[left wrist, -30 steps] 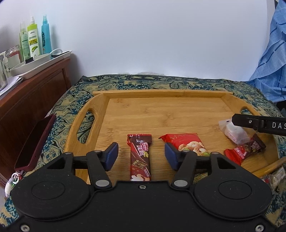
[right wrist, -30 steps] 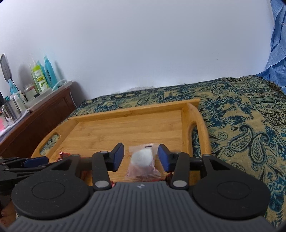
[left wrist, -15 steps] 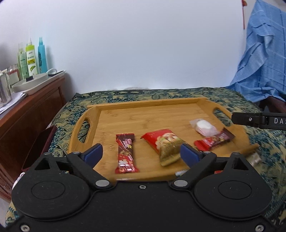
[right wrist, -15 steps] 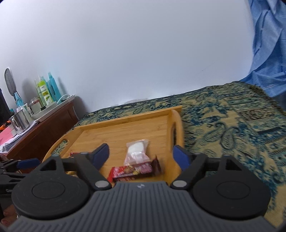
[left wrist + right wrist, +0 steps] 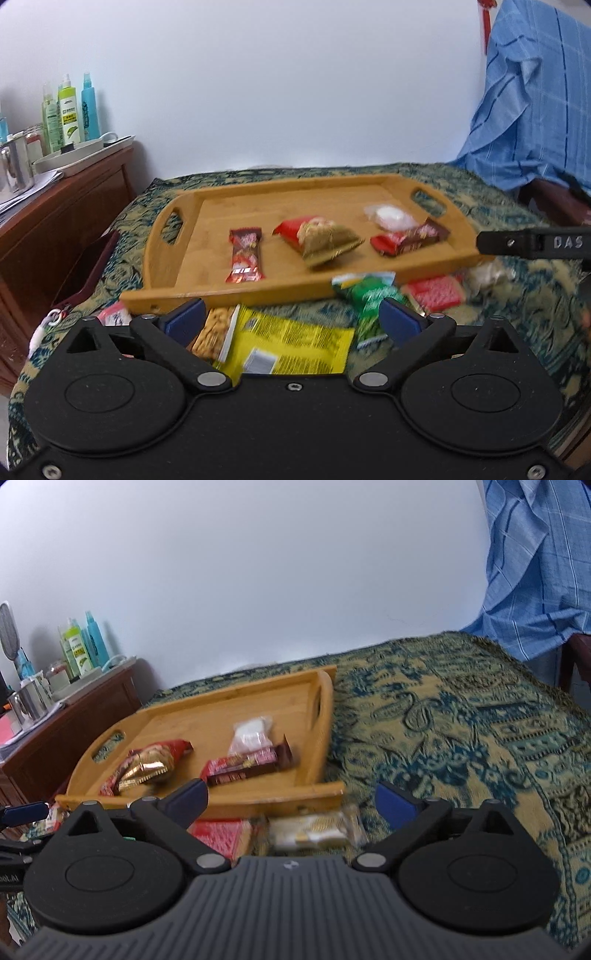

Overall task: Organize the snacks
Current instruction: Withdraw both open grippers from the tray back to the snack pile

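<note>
We are holding the left gripper (image 5: 291, 319) low in the frame over the loose snacks on the patterned cloth (image 5: 461, 716), its jaws opening wide with nothing pinched; the yellow packet (image 5: 291, 343) is lying below and between them, untouched. The right gripper (image 5: 291, 801) is likewise opening wide and gripping nothing, with a pale wrapped biscuit (image 5: 314, 830) and a red packet (image 5: 221, 834) lying beneath it at lower centre.

The wooden tray (image 5: 177, 288) is sitting mid-frame, already carrying a dark red bar (image 5: 245, 254), a red-and-gold pouch (image 5: 317, 236), a clear wrapped sweet (image 5: 388, 216) and a brown-red bar (image 5: 410, 238). A green packet (image 5: 369, 295) is resting just in front of the tray's near rim.

We are judging the yellow packet to be light, soft and crinkly, its film probably slippery, so we are favouring a pinch across its narrow width near the middle. Its long axis is running roughly left to right across the lower frame, one short end pointing toward the green packet. The dark red bar is pointing up the frame, away from us.
</note>
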`<action>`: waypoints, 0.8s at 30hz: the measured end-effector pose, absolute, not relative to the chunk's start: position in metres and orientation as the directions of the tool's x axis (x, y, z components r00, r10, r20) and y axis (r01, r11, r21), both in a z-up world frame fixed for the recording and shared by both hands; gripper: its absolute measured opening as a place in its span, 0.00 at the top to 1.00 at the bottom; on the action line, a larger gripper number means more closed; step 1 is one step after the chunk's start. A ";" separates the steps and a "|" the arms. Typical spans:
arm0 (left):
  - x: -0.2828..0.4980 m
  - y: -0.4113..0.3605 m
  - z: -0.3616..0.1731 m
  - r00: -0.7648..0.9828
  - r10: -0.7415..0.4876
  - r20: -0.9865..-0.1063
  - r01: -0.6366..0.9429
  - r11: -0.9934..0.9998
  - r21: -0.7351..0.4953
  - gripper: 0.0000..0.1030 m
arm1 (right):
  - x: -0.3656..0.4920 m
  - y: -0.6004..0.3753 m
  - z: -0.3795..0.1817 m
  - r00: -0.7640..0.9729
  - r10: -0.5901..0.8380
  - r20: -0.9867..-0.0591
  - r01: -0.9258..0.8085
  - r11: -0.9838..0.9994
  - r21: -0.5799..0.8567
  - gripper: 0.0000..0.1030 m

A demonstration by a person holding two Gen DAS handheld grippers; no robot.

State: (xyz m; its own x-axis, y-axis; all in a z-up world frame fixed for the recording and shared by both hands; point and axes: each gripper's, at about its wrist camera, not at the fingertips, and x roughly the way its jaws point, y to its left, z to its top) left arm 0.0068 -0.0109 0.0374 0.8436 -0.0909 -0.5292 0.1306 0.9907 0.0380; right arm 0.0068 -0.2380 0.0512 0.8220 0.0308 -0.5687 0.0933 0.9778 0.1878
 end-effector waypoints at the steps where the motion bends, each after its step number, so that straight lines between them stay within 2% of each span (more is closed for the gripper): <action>1: 0.006 -0.010 0.034 0.842 -0.089 -0.533 0.128 0.991 0.037 0.03 | 0.006 -0.238 0.050 0.819 0.032 -0.573 0.094 0.978 0.188 0.01; 4: 0.008 -0.006 0.026 0.830 -0.087 -0.551 0.116 0.993 0.017 0.05 | 0.006 -0.235 0.046 0.808 0.030 -0.589 0.097 0.978 0.182 0.05; 8: 0.011 -0.001 0.018 0.808 -0.092 -0.582 0.102 0.995 -0.016 0.13 | 0.007 -0.231 0.041 0.799 0.021 -0.601 0.105 0.979 0.174 0.12; 13: 0.009 -0.007 0.014 0.807 -0.082 -0.585 0.111 0.994 0.015 0.18 | 0.008 -0.226 0.037 0.794 0.014 -0.608 0.101 0.983 0.154 0.17; 16: 0.009 -0.010 0.013 0.798 -0.115 -0.591 0.147 0.989 0.007 0.28 | 0.009 -0.223 0.036 0.795 0.000 -0.607 0.100 0.986 0.131 0.18; 22: 0.006 -0.015 0.011 0.801 -0.116 -0.588 0.154 0.988 0.015 0.31 | 0.011 -0.221 0.033 0.795 -0.044 -0.606 0.124 0.988 0.091 0.18; 24: 0.006 -0.014 0.010 0.805 -0.115 -0.583 0.152 0.988 0.014 0.28 | 0.011 -0.219 0.032 0.794 -0.057 -0.605 0.129 0.989 0.076 0.18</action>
